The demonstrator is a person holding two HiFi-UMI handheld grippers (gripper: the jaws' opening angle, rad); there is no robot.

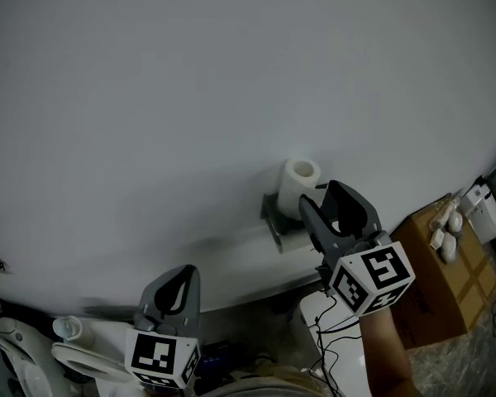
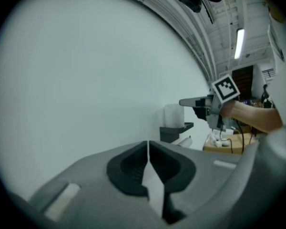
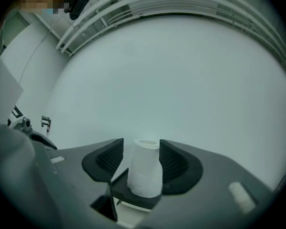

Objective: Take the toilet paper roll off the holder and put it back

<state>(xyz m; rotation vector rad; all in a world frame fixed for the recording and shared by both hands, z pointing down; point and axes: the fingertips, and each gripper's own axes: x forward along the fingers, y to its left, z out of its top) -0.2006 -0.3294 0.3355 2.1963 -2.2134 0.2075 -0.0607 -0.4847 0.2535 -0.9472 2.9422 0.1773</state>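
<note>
A white toilet paper roll (image 1: 300, 180) (image 3: 145, 168) stands upright on a dark holder (image 1: 277, 217) (image 3: 133, 194) fixed to the white wall. My right gripper (image 1: 317, 195) (image 3: 141, 151) points level at it and is open. In the right gripper view the roll shows between the jaws, with a gap at the left pad. In the left gripper view the right gripper's fingertips (image 2: 183, 102) are just beside the roll (image 2: 173, 114) above the holder (image 2: 174, 131). My left gripper (image 1: 182, 273) (image 2: 148, 147) is lower left, away from the holder, shut with nothing in it.
A cardboard box (image 1: 434, 271) with small white items on top stands at the right, near the wall. A white toilet (image 1: 33, 350) is at the lower left. Cables (image 1: 331, 337) hang below the right gripper.
</note>
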